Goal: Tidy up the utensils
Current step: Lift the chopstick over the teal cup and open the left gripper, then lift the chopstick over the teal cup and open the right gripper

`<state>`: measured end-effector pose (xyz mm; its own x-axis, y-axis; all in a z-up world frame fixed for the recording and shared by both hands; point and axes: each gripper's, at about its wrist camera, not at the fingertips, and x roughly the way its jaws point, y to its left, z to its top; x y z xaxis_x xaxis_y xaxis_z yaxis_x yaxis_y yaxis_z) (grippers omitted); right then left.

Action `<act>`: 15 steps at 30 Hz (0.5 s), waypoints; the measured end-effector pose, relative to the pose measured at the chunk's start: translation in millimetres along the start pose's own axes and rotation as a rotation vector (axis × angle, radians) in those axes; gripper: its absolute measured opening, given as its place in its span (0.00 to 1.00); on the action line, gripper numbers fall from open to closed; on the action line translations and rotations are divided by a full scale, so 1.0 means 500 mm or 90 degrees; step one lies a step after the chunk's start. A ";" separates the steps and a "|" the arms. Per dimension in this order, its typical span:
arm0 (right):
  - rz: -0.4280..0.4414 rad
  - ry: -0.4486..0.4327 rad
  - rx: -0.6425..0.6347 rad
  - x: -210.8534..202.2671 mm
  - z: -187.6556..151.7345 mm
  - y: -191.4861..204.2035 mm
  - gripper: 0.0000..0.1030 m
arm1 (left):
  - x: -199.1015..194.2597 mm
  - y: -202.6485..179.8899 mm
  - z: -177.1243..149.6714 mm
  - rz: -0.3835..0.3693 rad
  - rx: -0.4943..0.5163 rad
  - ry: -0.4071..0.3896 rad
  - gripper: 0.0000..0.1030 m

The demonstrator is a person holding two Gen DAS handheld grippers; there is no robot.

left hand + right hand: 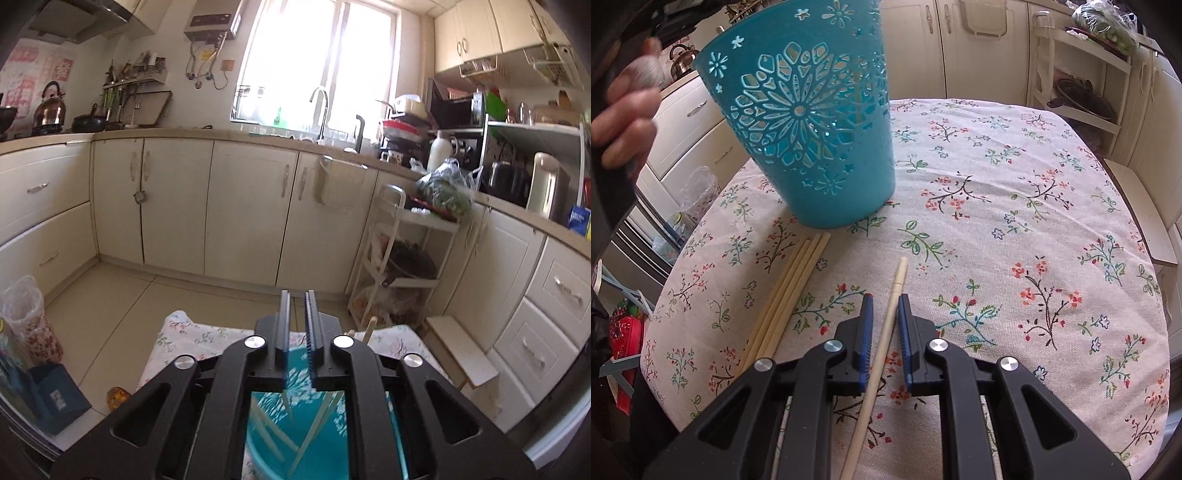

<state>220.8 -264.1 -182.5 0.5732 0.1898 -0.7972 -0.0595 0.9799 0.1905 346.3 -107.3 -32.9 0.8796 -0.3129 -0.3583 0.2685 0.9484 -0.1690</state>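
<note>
The right gripper (885, 297) points down at the table (1015, 229), which is covered with a floral cloth. Its jaws stand narrow on either side of a single pale chopstick (886, 325). The blue pads lie close against the stick, which rests lengthwise between them with its tip extending beyond the fingertips. Whether the pads press on it cannot be told.

A bundle of four chopsticks (790, 288) lies on the cloth just left of this gripper. Their far ends sit near the base of a teal cutout basket (812, 147), which is tilted.

The left gripper (297, 297) is positioned above the basket (332, 428), pointing toward the kitchen cabinets. Its jaws stand narrowly parted with nothing between them. Several chopsticks (314, 432) stand slanted inside the basket.

A hand (626, 110) is visible at the left edge of the right wrist view.
</note>
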 end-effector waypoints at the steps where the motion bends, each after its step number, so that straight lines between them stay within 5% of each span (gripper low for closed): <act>1: 0.002 0.001 0.001 -0.001 -0.001 0.001 0.14 | -0.013 0.006 -0.002 0.004 -0.002 -0.002 0.22; 4: -0.002 -0.001 -0.009 -0.002 -0.004 0.004 0.14 | -0.083 0.045 -0.002 0.032 -0.025 -0.035 0.48; 9: -0.017 -0.001 -0.024 -0.004 -0.007 0.011 0.08 | -0.187 0.137 -0.045 0.088 -0.086 -0.059 0.66; 11: -0.003 0.007 -0.011 -0.006 -0.008 0.002 0.08 | -0.189 0.178 -0.087 0.104 -0.109 -0.025 0.78; 15: -0.020 0.015 -0.040 -0.008 -0.010 0.010 0.08 | -0.138 0.235 -0.196 0.127 -0.123 0.097 0.78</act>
<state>214.0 -259.7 -181.2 0.5557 0.1602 -0.8158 -0.0933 0.9871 0.1303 279.0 20.7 -117.9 0.8347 -0.1392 -0.5328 0.0035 0.9688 -0.2477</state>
